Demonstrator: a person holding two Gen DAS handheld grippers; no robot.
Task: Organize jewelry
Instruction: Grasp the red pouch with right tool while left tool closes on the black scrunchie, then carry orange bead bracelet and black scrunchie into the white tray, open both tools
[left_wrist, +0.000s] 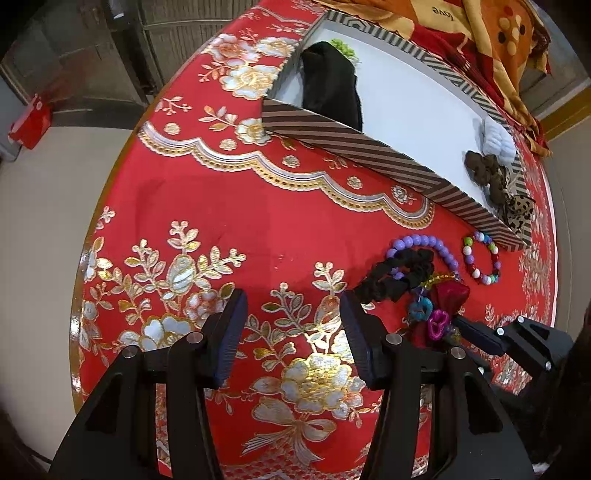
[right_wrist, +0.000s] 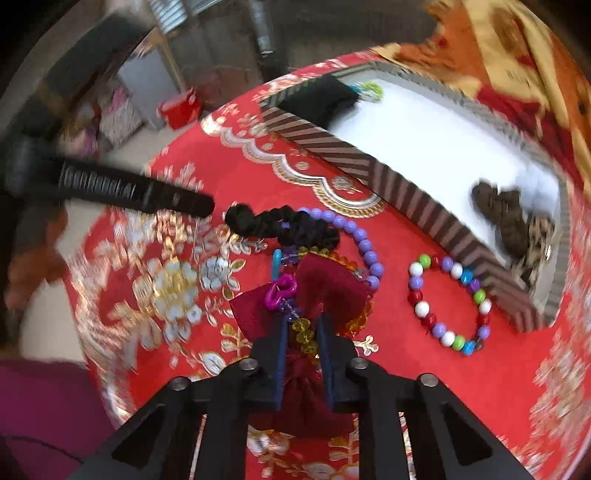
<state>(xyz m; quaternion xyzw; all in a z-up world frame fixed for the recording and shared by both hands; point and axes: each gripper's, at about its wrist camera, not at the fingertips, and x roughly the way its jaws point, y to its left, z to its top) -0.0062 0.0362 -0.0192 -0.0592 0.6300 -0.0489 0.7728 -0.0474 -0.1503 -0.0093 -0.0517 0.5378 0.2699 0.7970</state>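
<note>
My right gripper (right_wrist: 304, 343) is shut on a dark red fabric bow (right_wrist: 325, 280), with a strand of yellow beads (right_wrist: 304, 334) caught between its fingers. Pink and blue plastic links (right_wrist: 280, 291) lie on the bow. Just beyond are a black scrunchie (right_wrist: 280, 225), a purple bead bracelet (right_wrist: 364, 245) and a multicoloured bead bracelet (right_wrist: 417, 282), all on the red cloth. My left gripper (left_wrist: 295, 332) hangs open over bare cloth to the left of the pile, holding nothing. From there the bow (left_wrist: 452, 293) and the right gripper (left_wrist: 461, 325) show at the right.
A striped box (left_wrist: 351, 142) with a white floor holds a black cloth (left_wrist: 332, 88), a brown scrunchie (left_wrist: 484, 173), a leopard-print one and a white one. An orange blanket (left_wrist: 498, 37) lies behind it. The round table's edge (left_wrist: 79, 295) drops to pale floor at left.
</note>
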